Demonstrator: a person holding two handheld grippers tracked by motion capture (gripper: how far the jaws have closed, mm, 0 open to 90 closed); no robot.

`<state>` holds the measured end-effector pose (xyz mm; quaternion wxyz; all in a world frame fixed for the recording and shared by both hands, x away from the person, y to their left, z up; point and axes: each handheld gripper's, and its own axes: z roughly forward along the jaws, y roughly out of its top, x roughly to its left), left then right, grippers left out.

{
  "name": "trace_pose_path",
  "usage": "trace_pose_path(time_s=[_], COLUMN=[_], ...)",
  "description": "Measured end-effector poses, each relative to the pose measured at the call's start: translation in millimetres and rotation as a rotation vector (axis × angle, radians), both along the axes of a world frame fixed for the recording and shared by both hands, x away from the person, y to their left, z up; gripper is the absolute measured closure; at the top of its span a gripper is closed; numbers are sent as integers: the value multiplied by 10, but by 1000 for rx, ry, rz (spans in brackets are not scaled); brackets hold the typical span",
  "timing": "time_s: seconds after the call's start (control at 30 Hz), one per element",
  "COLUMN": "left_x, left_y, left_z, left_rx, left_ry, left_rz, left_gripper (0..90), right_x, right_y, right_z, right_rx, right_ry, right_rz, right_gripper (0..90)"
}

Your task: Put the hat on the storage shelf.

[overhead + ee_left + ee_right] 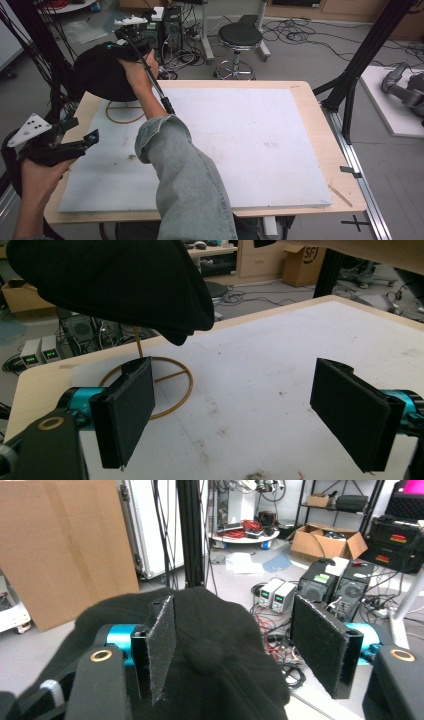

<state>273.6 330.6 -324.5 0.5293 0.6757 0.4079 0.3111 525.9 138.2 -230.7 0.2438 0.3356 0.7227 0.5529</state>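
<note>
A black hat (102,75) sits on a thin gold stand whose ring base (125,112) rests at the table's far left corner. My right gripper (127,37) reaches over the hat's far side on a denim-sleeved arm. In the right gripper view the hat (215,655) bulges up between the jaws of the right gripper (245,650); the pads stand apart and do not squeeze it, so it is open. My left gripper (82,131) hovers open at the table's left edge with nothing between its pads. From there the left gripper (245,415) faces the hat (115,285) and ring base (170,385).
A white board (250,140) covers most of the wooden table. Beyond the far edge stand a black stool (240,37), computer boxes (170,25) and loose cables. A black frame post (360,55) rises at the right. A cardboard sheet (65,545) leans behind the hat.
</note>
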Motion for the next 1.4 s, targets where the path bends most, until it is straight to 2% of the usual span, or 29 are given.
trace_pose_path(time_s=[0.3, 0.6, 0.7, 0.8, 1.07, 1.13, 1.23, 1.33, 1.4], left_x=[36, 113, 140, 166, 224, 236, 255, 273, 281], left_y=[-35, -92, -113, -129, -169, -179, -190, -193, -196], left_z=[-13, -31, -39, -47, -58, -59, -65, -67, -67], left_rx=[9, 14, 17, 19, 21, 22, 18, 17, 20], left_ry=[5, 11, 14, 17, 19, 21, 22, 24, 25], left_rz=[-3, -14, -16, -20, -28, -30, -32, -32, -32], left_gripper=[185, 185, 185, 185, 185, 185, 184, 184, 184], right_x=[-13, -78, -104, -157, -319, -362, -450, -545, -622], right_y=[-497, -1163, -1381, -1600, -2021, -2123, -2265, -2390, -2487], right_z=[20, -7, 1, 5, -28, -33, -47, -83, -111], right_rx=[8, 34, 21, 26, -10, -3, -3, -13, 6], right_ry=[9, 25, 26, 26, 17, 33, 17, 22, 13], right_rz=[-47, -80, -92, -108, -112, -110, -103, -97, -88], right_gripper=[314, 295, 291, 284, 271, 258, 257, 239, 232])
